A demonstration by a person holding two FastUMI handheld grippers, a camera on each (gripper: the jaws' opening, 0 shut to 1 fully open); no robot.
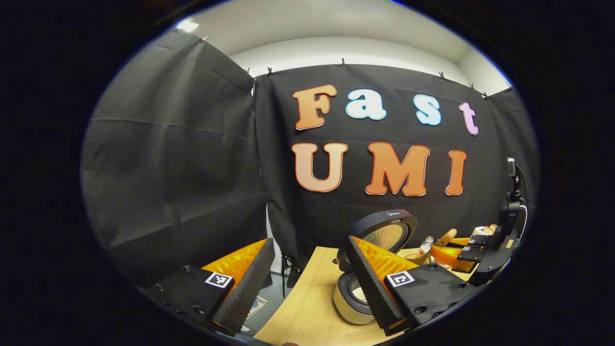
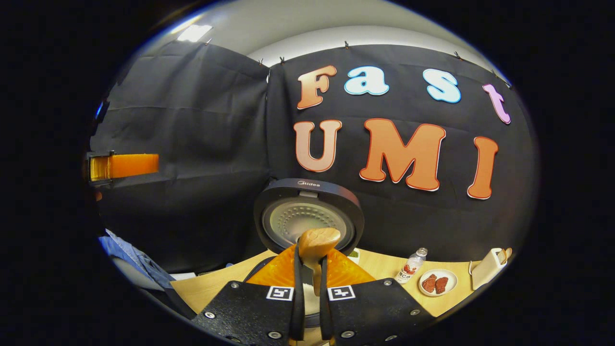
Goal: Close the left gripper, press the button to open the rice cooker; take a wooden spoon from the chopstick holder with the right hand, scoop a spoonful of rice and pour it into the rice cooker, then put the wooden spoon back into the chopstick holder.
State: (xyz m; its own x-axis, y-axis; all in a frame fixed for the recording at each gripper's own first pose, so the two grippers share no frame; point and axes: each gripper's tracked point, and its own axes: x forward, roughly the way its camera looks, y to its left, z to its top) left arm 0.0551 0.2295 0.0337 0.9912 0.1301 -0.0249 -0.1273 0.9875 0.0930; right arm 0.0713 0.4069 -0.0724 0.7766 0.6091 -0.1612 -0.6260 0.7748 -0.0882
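Rice cooker [image 2: 307, 226]: on counter [image 1: 307, 307], lid up. Wooden spoon [image 2: 317, 245]: clamped in right tool [image 2: 308, 288], bowl up, before cooker lid. Left tool [image 1: 307, 283]: released, beside cooker. Step: carrying spoon; next, likely tip over pot

Black cloth booth under a white ceiling

Black cloth [image 1: 182, 158] hangs in creased panels, clipped along its top edge, with a white wall [image 1: 346, 50] above and a ceiling light [image 2: 194, 32] glowing. A pale wooden table [image 1: 307, 307] stands before it.
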